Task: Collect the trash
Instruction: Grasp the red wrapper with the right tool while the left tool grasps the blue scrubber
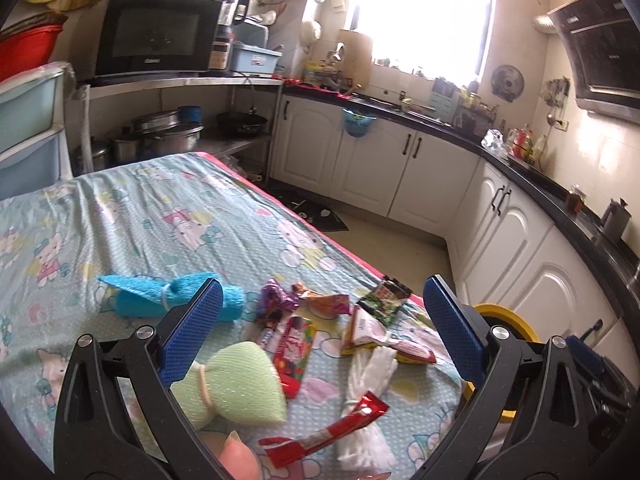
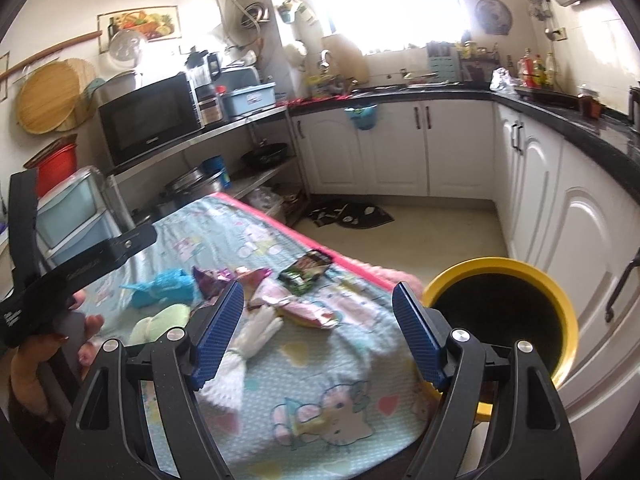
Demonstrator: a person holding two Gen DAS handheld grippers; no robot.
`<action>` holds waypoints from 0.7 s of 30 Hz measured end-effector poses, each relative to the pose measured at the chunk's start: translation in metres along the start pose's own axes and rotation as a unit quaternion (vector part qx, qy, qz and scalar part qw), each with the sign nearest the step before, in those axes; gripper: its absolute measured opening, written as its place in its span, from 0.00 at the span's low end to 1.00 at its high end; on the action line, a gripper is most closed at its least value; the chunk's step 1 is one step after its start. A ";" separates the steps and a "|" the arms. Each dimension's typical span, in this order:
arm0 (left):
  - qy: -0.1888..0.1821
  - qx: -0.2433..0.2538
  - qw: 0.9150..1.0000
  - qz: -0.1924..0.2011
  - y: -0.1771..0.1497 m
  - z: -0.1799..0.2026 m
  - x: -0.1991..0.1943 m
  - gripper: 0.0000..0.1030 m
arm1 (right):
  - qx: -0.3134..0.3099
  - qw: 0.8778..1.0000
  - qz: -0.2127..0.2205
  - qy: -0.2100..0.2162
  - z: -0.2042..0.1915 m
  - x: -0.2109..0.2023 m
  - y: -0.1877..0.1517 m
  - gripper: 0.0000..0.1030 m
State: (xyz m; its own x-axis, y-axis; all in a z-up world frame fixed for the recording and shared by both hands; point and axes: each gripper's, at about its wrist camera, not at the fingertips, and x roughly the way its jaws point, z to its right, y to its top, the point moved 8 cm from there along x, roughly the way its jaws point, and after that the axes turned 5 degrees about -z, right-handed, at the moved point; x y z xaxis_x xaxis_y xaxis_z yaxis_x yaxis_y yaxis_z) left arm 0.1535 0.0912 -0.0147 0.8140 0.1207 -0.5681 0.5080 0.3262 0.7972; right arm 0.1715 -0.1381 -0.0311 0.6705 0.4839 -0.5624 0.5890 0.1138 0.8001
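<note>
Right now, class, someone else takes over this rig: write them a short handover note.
Left gripper: open, empty, above the wrappers.
Right gripper: open, empty, near the table's edge.
Trash: red wrapper, candy packet, purple wrapper and green packet lie on the tablecloth.
Bin: yellow rim, beside the table.
Done: nothing visibly collected.
Left: pick up each wrapper, drop it in.

Wrappers, a white bundle (image 1: 370,376) and two tied cloth pouches, one green (image 1: 236,380) and one blue (image 1: 172,296), crowd the near end of the worktop (image 1: 120,216), leaving little bare cloth between them. The far half lies open. A yellow-rimmed bin (image 2: 500,320) stands just off the right corner, mouth unobstructed. White cabinets (image 2: 580,240) hem the floor beyond it.
</note>
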 end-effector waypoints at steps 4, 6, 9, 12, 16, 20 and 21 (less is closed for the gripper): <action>0.010 -0.013 1.000 0.002 0.003 -0.017 0.001 0.90 | -0.006 1.000 -0.014 0.021 -0.018 0.008 -0.004 0.72; 0.017 -0.022 1.000 0.003 0.004 -0.027 0.002 0.90 | -0.010 0.999 -0.020 0.027 -0.025 0.012 -0.005 0.72; 0.026 -0.035 0.999 0.002 0.007 -0.042 0.004 0.90 | -0.019 0.999 -0.031 0.037 -0.038 0.020 -0.009 0.72; 0.037 -0.052 0.998 0.000 0.007 -0.061 0.007 0.90 | -0.027 0.998 -0.043 0.044 -0.049 0.029 -0.014 0.72; 0.052 -0.074 0.996 -0.008 0.005 -0.086 0.013 0.90 | -0.042 0.996 -0.058 0.048 -0.061 0.042 -0.020 0.72; 0.064 -0.105 0.992 -0.024 0.000 -0.112 0.024 0.90 | -0.054 0.994 -0.074 0.057 -0.075 0.056 -0.027 0.72; 0.068 -0.116 0.990 -0.030 -0.003 -0.122 0.028 0.90 | -0.056 0.994 -0.078 0.059 -0.076 0.059 -0.029 0.72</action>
State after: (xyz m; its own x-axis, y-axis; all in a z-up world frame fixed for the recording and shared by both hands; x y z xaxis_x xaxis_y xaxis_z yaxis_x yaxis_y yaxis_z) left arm 0.1402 0.2083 -0.0577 0.7316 0.2141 -0.6472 0.4623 0.5420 0.7018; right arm 0.1596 -0.0468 -0.0710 0.5134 0.5500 -0.6587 0.6232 0.2888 0.7268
